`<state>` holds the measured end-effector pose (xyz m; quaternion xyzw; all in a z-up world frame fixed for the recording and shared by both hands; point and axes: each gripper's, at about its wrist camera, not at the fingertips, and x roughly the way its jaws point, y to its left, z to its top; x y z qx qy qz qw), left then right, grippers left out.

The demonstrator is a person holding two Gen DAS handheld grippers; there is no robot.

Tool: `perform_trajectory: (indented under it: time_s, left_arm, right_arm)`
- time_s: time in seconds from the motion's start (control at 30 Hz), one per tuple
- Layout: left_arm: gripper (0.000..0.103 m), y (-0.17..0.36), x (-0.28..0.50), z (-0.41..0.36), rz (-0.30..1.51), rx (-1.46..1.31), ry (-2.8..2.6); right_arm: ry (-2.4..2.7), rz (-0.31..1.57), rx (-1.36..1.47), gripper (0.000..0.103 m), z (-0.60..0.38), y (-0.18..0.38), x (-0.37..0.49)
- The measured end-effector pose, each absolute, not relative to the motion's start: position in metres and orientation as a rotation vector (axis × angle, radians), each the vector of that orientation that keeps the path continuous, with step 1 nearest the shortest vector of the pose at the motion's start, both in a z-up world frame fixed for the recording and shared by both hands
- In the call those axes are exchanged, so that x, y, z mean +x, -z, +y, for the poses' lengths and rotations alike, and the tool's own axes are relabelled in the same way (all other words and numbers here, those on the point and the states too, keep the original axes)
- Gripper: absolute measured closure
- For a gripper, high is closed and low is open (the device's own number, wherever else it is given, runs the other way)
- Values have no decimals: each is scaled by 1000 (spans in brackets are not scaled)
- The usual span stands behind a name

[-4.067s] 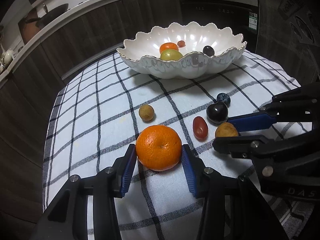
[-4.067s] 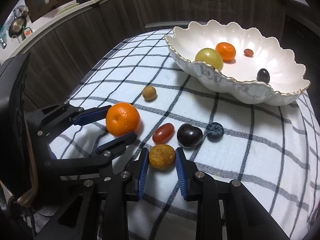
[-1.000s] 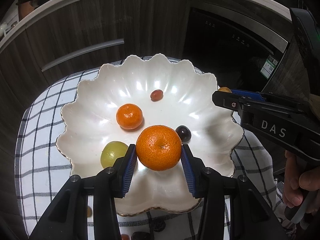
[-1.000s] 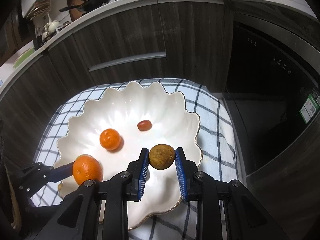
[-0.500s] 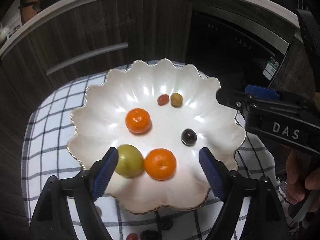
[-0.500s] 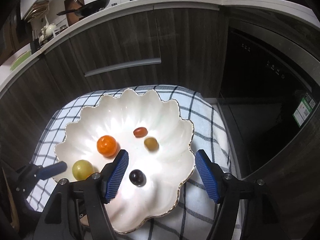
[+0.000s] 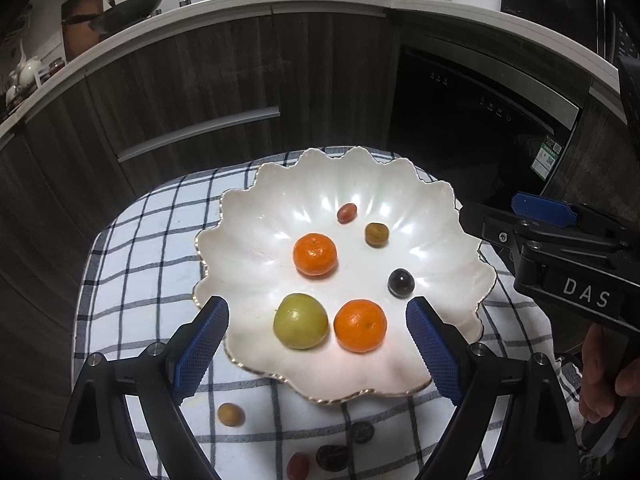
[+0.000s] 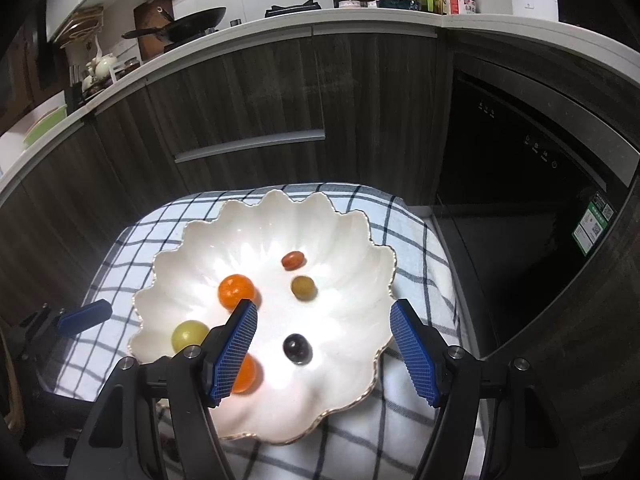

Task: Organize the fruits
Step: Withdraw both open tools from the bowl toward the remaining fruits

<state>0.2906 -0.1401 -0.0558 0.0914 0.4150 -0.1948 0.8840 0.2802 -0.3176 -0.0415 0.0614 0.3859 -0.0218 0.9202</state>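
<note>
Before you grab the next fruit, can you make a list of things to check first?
1. Left gripper open and empty: ok, jaws spread wide.
2. Right gripper open and empty: ok.
3. Both oranges in the bowl: ok, the big orange lies beside the green fruit, the small orange farther back.
4. Brown fruit dropped in the bowl: ok, resting near the red grape.
5. All fruit off the cloth: not ok, a tan fruit and some dark ones lie in front of the bowl.
6. Clear path to them: cannot tell, the left gripper's fingers partly hide them.

Left gripper (image 7: 318,344), right gripper (image 8: 324,354): jaws spread.
</note>
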Motion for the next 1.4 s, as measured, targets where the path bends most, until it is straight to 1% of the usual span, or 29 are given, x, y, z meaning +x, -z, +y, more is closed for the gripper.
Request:
perform_trajectory:
  time_s: [0.57,1.1,1.4]
  left_arm:
    - [12,48,271,-108,829,202,357]
    - [12,55,238,-89,782,267,322]
    - [12,61,225,-79,775,251,329]
  right_arm:
    - [45,788,128,33,-291,35,258]
    - [21,772,81,33,-266,39,233]
    - [0,770,61,33,-255,41,223]
